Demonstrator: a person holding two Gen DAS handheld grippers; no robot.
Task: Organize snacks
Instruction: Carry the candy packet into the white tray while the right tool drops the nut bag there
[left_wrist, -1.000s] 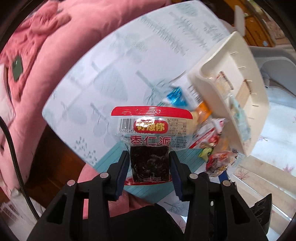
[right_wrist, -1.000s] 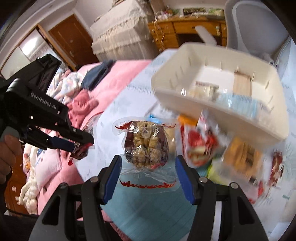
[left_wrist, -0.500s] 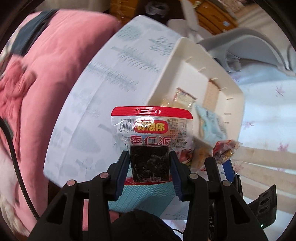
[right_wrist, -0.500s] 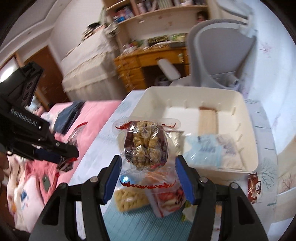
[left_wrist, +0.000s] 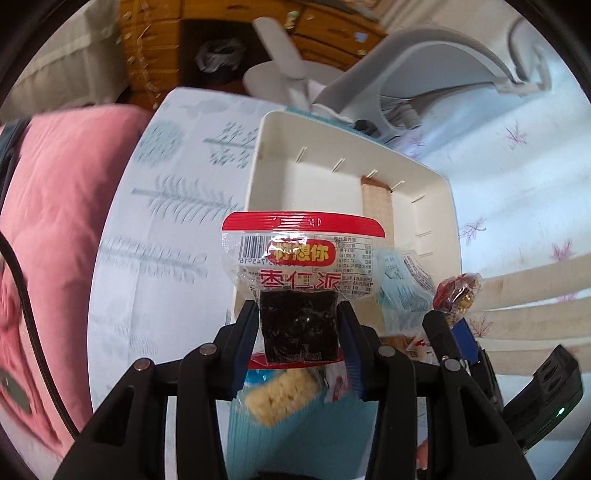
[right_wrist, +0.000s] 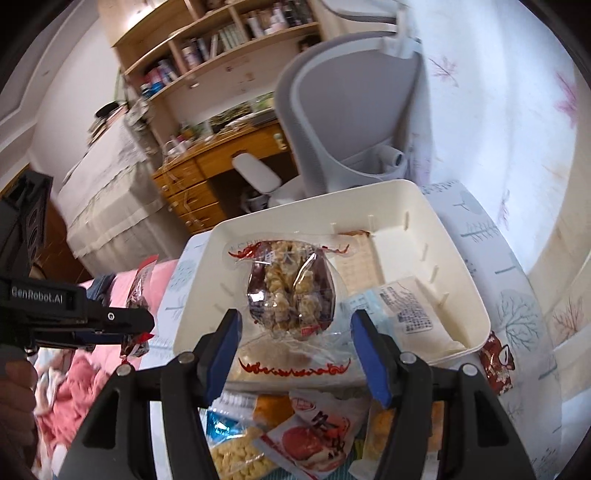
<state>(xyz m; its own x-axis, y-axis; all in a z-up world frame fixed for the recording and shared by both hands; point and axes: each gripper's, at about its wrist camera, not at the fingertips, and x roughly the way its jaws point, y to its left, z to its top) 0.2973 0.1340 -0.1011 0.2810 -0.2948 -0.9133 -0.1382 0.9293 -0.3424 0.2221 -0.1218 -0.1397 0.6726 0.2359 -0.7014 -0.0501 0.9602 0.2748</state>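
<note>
L claw (left_wrist: 298, 328) is pinching the red-topped date snack pack (left_wrist: 301, 273) by its dark lower half, holding it upright over the cream bin's (left_wrist: 441, 206) near-left rim. R claw (right_wrist: 295, 336) is gripping the clear walnut-date pack (right_wrist: 291, 291) by its wide wrapper, pads touching its edges, just above the bin. More snacks (right_wrist: 314, 432) are lying on the surface at 6 o'clock of the bin.

Both grippers are showing black plastic frames with silver screws and blue finger pads (right_wrist: 225, 343). White "GenRobot.AI" lettering is running along the left gripper (right_wrist: 142, 330).
</note>
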